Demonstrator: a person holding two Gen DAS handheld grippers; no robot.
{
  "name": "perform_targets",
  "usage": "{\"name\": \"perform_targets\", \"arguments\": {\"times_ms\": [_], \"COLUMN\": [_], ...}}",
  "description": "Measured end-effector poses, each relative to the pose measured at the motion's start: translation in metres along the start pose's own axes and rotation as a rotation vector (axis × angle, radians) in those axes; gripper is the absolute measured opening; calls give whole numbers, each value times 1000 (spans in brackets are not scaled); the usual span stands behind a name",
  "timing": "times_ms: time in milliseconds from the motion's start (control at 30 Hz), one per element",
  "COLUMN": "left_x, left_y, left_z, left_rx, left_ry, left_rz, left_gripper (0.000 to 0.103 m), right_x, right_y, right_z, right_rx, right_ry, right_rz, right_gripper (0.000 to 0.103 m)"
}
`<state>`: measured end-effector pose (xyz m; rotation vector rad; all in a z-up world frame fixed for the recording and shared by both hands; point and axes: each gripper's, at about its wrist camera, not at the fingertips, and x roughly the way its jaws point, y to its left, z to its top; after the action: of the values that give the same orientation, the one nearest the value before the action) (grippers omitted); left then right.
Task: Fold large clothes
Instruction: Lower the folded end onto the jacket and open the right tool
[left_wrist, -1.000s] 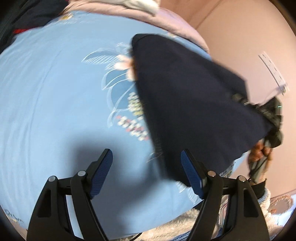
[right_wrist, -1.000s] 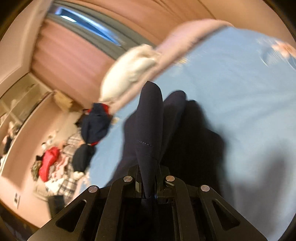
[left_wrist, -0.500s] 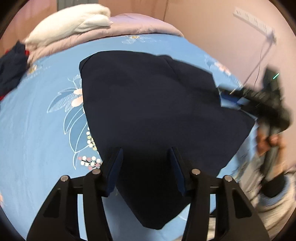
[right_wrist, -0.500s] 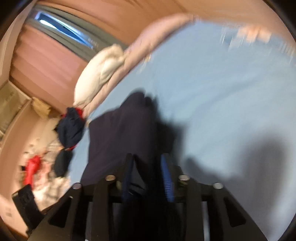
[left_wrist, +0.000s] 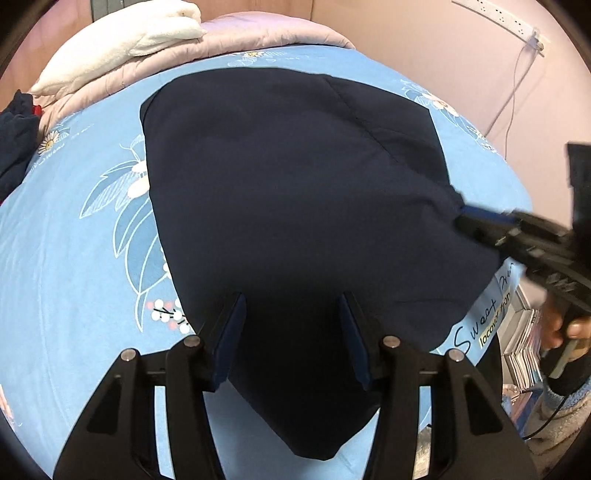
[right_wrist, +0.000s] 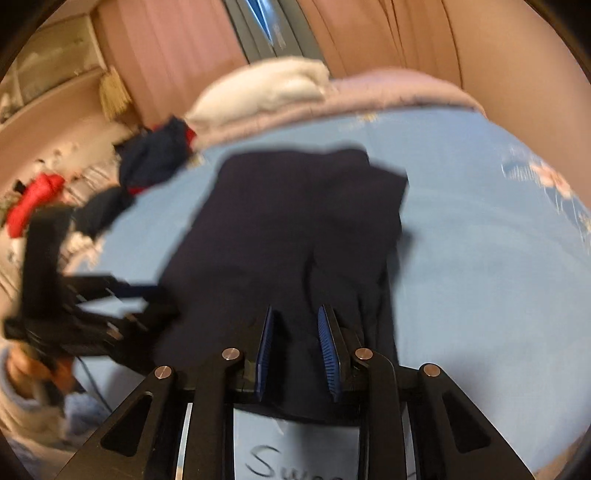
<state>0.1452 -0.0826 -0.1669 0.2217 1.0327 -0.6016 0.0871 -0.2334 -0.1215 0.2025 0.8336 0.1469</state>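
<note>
A large dark navy garment (left_wrist: 295, 206) lies spread flat on the blue floral bedsheet (left_wrist: 74, 258). My left gripper (left_wrist: 291, 314) is open and hovers over the garment's near edge. My right gripper (right_wrist: 297, 332) is open just above the garment (right_wrist: 295, 229) at its near right side, nothing between its blue pads. In the left wrist view the right gripper (left_wrist: 476, 218) sits at the garment's right edge. The left gripper (right_wrist: 122, 295) shows blurred at the left of the right wrist view.
A white pillow (left_wrist: 118, 44) and a pink quilt (left_wrist: 240, 40) lie at the head of the bed. A dark and red clothes heap (right_wrist: 155, 155) sits at the bed's left. The pink wall (left_wrist: 461, 66) with a power strip is to the right.
The right gripper has let go of the garment and opened. The garment went from hanging in the air to lying flat on the bed. The left gripper came over its near edge.
</note>
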Motion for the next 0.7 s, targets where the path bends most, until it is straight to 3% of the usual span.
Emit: {"name": "perform_targets", "arguments": {"times_ms": [100, 267, 433, 700], "left_x": [3, 4, -12, -20], "left_y": [-1, 2, 8, 11], "left_z": [-4, -7, -17, -31], "left_rx": [3, -11, -62, -112], "left_ry": [2, -24, -53, -47], "left_rz": [-2, -20, -44, -63], "left_gripper": [52, 53, 55, 61], "right_x": [8, 7, -22, -52], "right_y": [-16, -25, -27, 0], "right_z": [-11, -13, -20, -15], "right_rx": [54, 122, 186, 82], "right_ry": [-1, -17, -50, -182], "right_rz": [22, 74, 149, 103], "right_gripper": [22, 22, 26, 27]}}
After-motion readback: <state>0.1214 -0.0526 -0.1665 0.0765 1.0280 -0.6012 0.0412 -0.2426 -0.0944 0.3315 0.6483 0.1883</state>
